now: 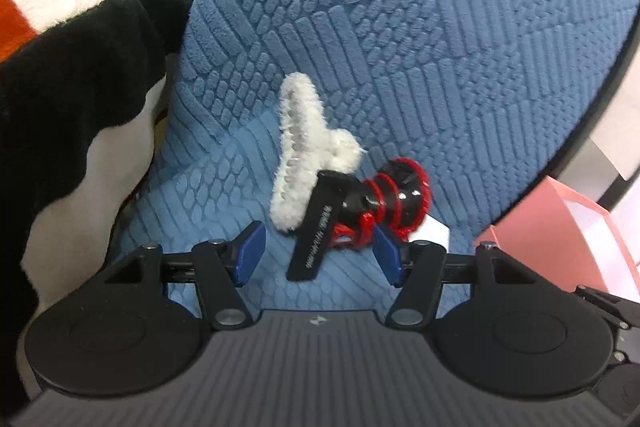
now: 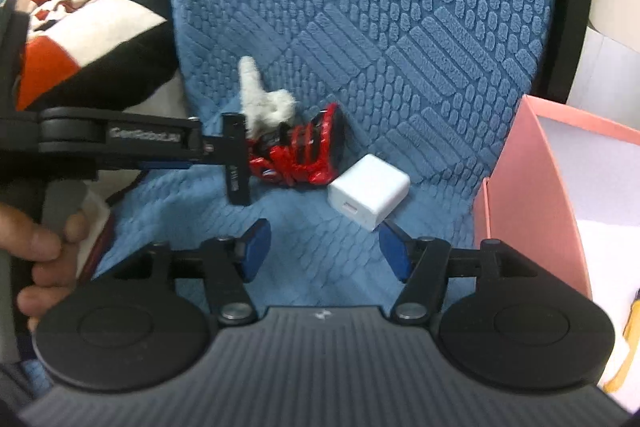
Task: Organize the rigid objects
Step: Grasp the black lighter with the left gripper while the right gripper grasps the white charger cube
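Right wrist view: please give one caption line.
Open right tongs near white charger on blue cushion.

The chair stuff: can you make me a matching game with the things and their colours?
Things:
1. hair clip
2. charger
3. box
4. cushion

Colours:
a. pink
b. blue
c. fluffy white
d. smooth white

Pairs: 1-c, 2-d, 3-a, 4-b
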Demonstrator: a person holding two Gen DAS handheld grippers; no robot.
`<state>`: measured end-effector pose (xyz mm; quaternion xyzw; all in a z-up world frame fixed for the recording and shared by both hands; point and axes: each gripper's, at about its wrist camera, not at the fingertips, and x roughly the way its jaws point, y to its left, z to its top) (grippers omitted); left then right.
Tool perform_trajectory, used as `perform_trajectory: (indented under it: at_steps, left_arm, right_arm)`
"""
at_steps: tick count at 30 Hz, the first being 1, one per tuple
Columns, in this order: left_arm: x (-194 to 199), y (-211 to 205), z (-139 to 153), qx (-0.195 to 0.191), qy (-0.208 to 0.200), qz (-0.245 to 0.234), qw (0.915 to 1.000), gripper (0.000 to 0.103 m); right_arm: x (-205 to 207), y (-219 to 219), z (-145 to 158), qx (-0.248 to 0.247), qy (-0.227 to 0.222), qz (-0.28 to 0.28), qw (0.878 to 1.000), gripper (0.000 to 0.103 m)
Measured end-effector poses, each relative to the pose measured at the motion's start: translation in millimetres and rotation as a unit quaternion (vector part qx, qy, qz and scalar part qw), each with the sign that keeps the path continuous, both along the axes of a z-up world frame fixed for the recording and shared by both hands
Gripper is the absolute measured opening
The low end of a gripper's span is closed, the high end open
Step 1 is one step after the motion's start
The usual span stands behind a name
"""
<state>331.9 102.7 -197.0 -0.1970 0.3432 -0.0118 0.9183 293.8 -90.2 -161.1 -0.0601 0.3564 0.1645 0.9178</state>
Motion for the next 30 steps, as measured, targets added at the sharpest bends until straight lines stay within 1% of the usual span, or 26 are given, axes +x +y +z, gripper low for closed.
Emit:
perform_trajectory:
  at_steps: [1, 3, 5, 7, 8, 12, 14, 23, 26, 29, 30]
  left_arm:
    - [3.1, 1.9, -1.8, -0.003, 0.003, 0.000, 1.0000, 0.061]
    - [8.5, 4.5, -6.5, -0.007, 0.012, -0.002, 0.9999, 0.056]
    - [14.0, 5.7, -11.0, -0.008, 0.024, -0.005, 0.9997, 0.053]
    - [17.6, 5.7, -13.5, -0.011, 0.030, -0.009, 0.9994, 0.052]
    - [19.4, 5.3, -14.2, -0.010, 0.032, -0.013, 0.9994, 0.052]
    - [27.4, 3.1, -18.9, -0.001, 0.048, -0.022, 0.9986, 0.045]
    - [30.3, 2.7, -21.0, -0.003, 0.052, -0.026, 0.9983, 0.044]
    - [41.2, -4.5, -25.9, 0.008, 0.054, -0.040, 0.9977, 0.043]
    - [42.5, -6.6, -26.5, 0.007, 0.058, -0.043, 0.9974, 0.032]
    - [43.1, -9.1, -25.7, 0.010, 0.057, -0.048, 0.9972, 0.025]
    - [43.6, -10.1, -25.8, 0.013, 0.057, -0.049, 0.9971, 0.025]
  right_arm:
    - [6.9, -0.8, -1.7, 0.002, 0.002, -0.004, 1.000, 0.062]
    - [19.8, -1.8, -5.0, 0.003, 0.004, -0.014, 1.000, 0.062]
    - [32.7, -2.0, -8.3, 0.004, 0.004, -0.019, 1.000, 0.062]
    - [44.7, -0.3, -13.4, -0.001, 0.009, -0.017, 1.000, 0.062]
    - [49.9, 0.8, -16.4, -0.006, 0.013, -0.016, 1.000, 0.062]
    - [66.5, 3.2, -28.9, -0.012, 0.030, -0.025, 0.999, 0.063]
    - [71.9, 4.9, -33.2, -0.015, 0.037, -0.029, 0.999, 0.065]
    - [85.0, 10.7, -44.3, -0.026, 0.042, -0.043, 0.998, 0.066]
    - [89.5, 13.4, -49.8, -0.020, 0.047, -0.055, 0.997, 0.067]
    - [95.1, 14.0, -57.7, -0.009, 0.056, -0.070, 0.996, 0.068]
    - [95.9, 14.5, -59.0, -0.012, 0.054, -0.071, 0.996, 0.068]
